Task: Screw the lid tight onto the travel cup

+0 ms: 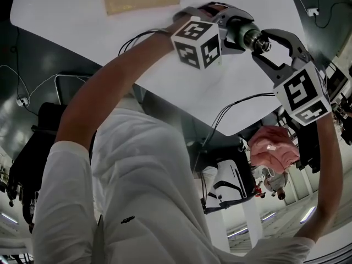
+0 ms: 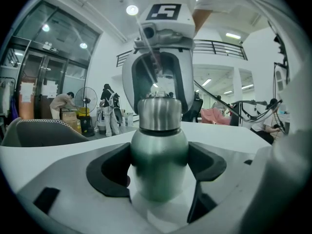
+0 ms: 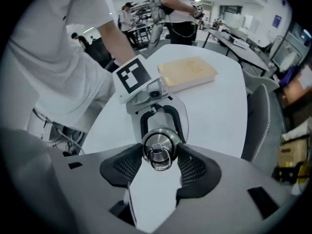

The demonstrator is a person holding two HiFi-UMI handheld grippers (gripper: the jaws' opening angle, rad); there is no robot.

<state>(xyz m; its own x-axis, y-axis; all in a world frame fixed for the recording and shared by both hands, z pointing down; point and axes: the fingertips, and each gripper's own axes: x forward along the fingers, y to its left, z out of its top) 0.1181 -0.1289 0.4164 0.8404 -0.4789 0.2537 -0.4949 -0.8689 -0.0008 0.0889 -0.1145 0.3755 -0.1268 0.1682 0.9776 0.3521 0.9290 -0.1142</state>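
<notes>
Fig. My left gripper (image 2: pixel 158 168) clamps the cup (image 2: pixel 158 145) body, held over the table (image 3: pixel 219 111); my right gripper (image 3: pixel 159 167) pinches the lid (image 3: pixel 158 149). Smooth rigid steel, likely slippery: grip the lid's rim squarely and firmly

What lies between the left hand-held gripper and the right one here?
The travel cup and its lid: the left hand-held gripper clamps the cup's body, the right hand-held gripper grips the lid. The head view shows it.
</notes>
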